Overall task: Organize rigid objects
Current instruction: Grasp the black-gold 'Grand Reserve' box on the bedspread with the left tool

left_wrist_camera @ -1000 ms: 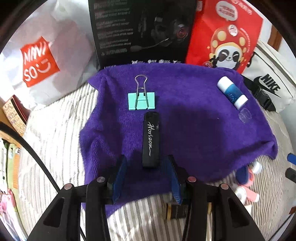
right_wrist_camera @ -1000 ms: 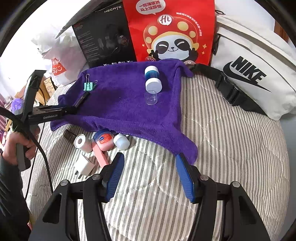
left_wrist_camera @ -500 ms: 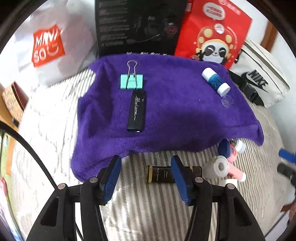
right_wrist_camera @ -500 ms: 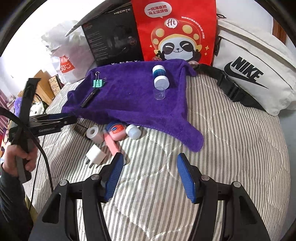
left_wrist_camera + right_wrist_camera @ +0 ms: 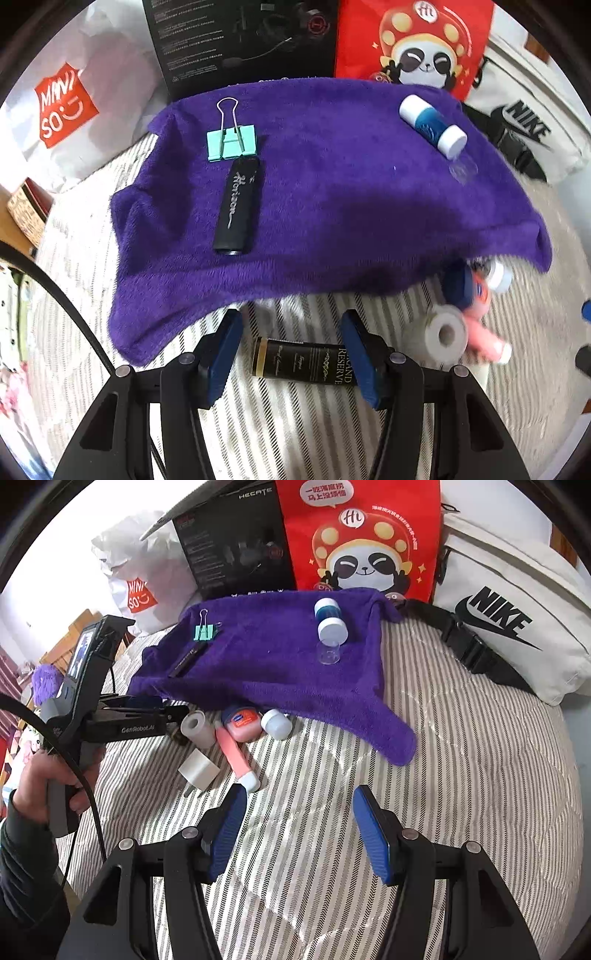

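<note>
Tube [image 5: 303, 361], black, lying crosswise on bedding between open left gripper [image 5: 291, 350] pads: likely light, stiff, slick; best pinched mid-body; right gripper [image 5: 299, 834] open, empty.

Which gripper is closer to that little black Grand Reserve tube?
Left. The left gripper straddles the tube, jaws open either side. The right gripper hangs over bare bedding, farther off.

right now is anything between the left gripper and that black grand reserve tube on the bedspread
Nothing visible. The black tube lies crosswise on the striped bedspread between the open fingers of the left gripper, clear of the purple towel.
</note>
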